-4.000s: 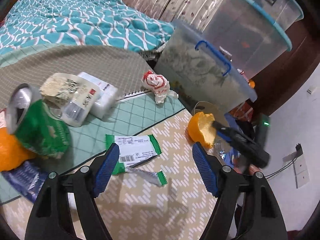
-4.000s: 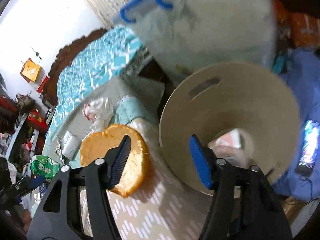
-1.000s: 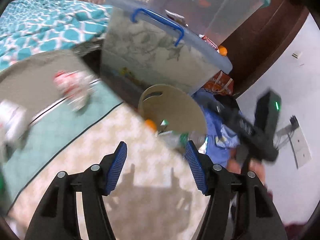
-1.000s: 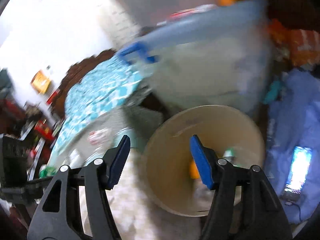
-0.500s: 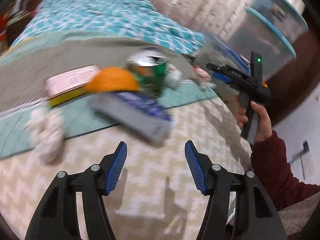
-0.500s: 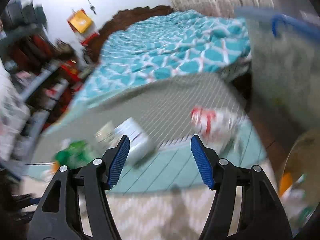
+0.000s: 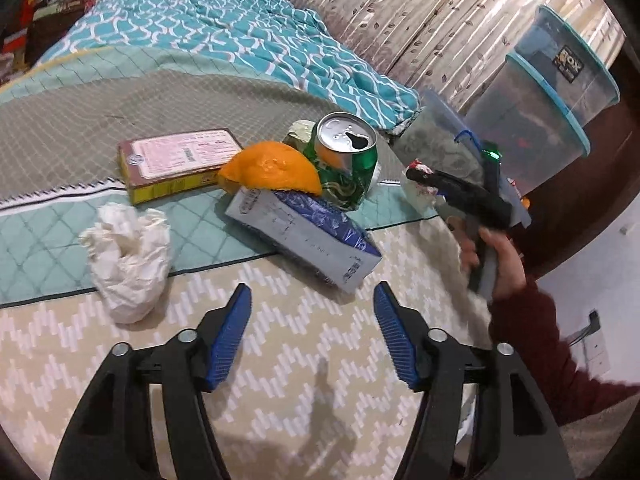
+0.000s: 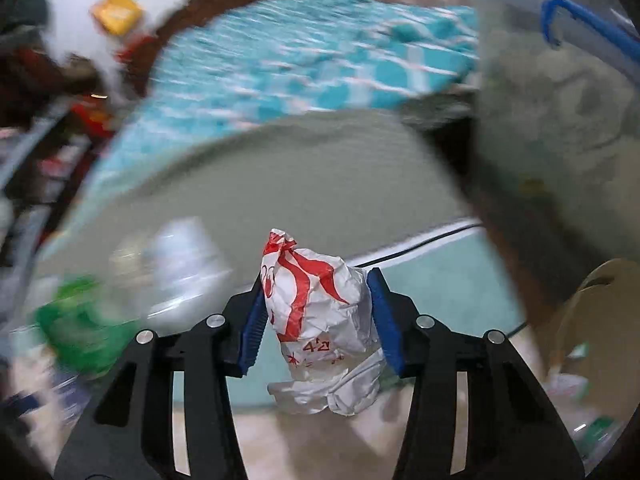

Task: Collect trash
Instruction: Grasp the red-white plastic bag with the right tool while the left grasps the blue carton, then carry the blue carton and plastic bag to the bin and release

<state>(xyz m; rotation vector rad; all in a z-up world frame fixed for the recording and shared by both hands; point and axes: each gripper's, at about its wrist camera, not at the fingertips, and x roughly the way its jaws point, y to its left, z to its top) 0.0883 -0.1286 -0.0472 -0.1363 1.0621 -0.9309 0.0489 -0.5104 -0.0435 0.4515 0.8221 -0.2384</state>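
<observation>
My left gripper (image 7: 312, 332) is open and empty over the beige zigzag mat, just short of a blue and grey carton (image 7: 304, 232). An orange peel (image 7: 272, 170) rests on the carton, with a green can (image 7: 344, 160) behind it. A crumpled white tissue (image 7: 128, 256) lies to the left and a flat pink-labelled box (image 7: 176, 164) at the back. My right gripper (image 8: 316, 316) is closed around a crumpled white and red wrapper (image 8: 320, 316); it also shows in the left wrist view (image 7: 452, 188). The beige bin (image 8: 592, 320) is at the right edge.
Clear storage tubs (image 7: 532, 120) are stacked at the right, one with a blue handle (image 8: 580, 20). A teal patterned blanket (image 7: 200, 32) covers the bed behind. The right wrist view is blurred, with the green can (image 8: 76, 332) at its left.
My right gripper has swung from the bin to the wrapper and closed on it. My left gripper has moved from the bin back to the carton, can and peel.
</observation>
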